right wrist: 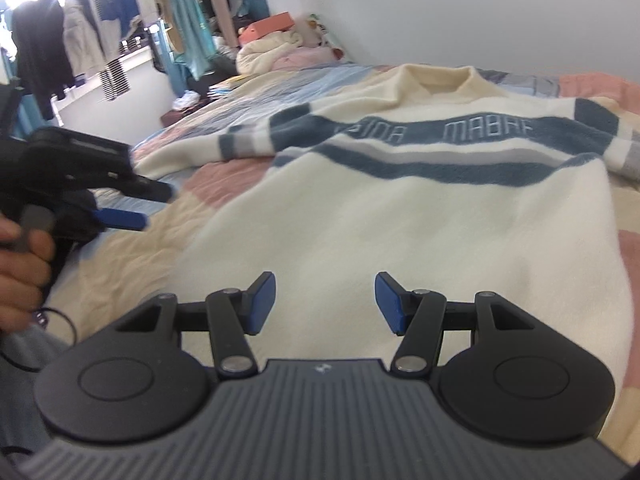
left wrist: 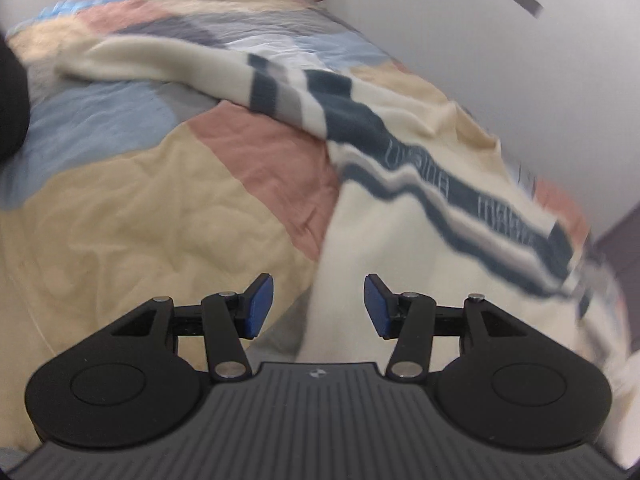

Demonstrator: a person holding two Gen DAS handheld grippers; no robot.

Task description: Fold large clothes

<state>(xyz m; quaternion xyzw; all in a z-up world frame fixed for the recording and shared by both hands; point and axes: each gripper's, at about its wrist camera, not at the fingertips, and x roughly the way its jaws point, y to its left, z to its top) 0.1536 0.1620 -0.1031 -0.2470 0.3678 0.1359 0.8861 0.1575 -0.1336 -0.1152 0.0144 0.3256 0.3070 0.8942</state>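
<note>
The cream sweater (right wrist: 420,216) with blue and grey chest stripes lies spread face up on the bed, over a patchwork quilt (left wrist: 132,200), collar toward the far end. Its left-hand sleeve (right wrist: 240,140) is folded inward across the quilt. The left gripper (left wrist: 319,306) hangs above the quilt beside the sweater's edge, jaws apart and empty. The right gripper (right wrist: 325,304) hangs over the sweater's lower body, jaws apart and gripping nothing. Clothes hang on a rack (right wrist: 80,32) beyond the bed.
</note>
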